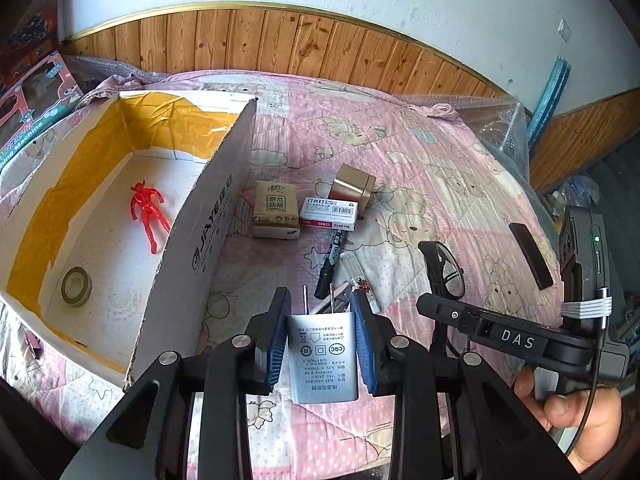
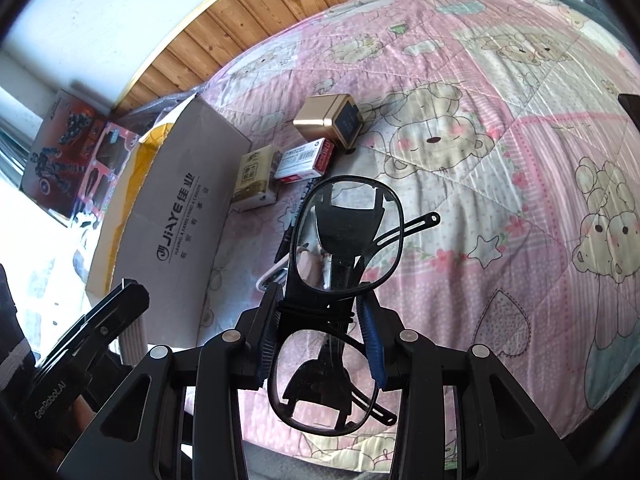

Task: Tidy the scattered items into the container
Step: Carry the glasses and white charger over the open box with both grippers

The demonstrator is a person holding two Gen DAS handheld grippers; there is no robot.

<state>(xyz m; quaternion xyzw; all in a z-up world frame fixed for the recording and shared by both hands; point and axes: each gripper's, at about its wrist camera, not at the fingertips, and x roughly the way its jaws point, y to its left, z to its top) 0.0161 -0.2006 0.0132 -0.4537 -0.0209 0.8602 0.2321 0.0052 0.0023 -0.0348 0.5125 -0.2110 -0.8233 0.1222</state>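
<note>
My left gripper (image 1: 322, 314) is shut on a silver wall charger (image 1: 322, 360), prongs pointing forward, just right of the open cardboard box (image 1: 208, 232). A red toy figure (image 1: 148, 210) and a tape roll (image 1: 76, 286) lie inside the box. My right gripper (image 2: 320, 314) is shut on folded black glasses (image 2: 346, 236), held above the bed; these glasses (image 1: 447, 268) also show at the right of the left wrist view. On the bed lie a tissue pack (image 1: 276, 210), a staples box (image 1: 330, 214), a gold box (image 1: 352, 186) and a black marker (image 1: 330, 264).
A pink quilt (image 2: 500, 160) with bear prints covers the bed. A flat black object (image 1: 530, 256) lies at its right side. Toy boxes (image 2: 68, 148) stand beyond the cardboard box (image 2: 176, 216). Wood panelling (image 1: 320, 48) backs the bed. A hand (image 1: 568, 412) grips the right tool.
</note>
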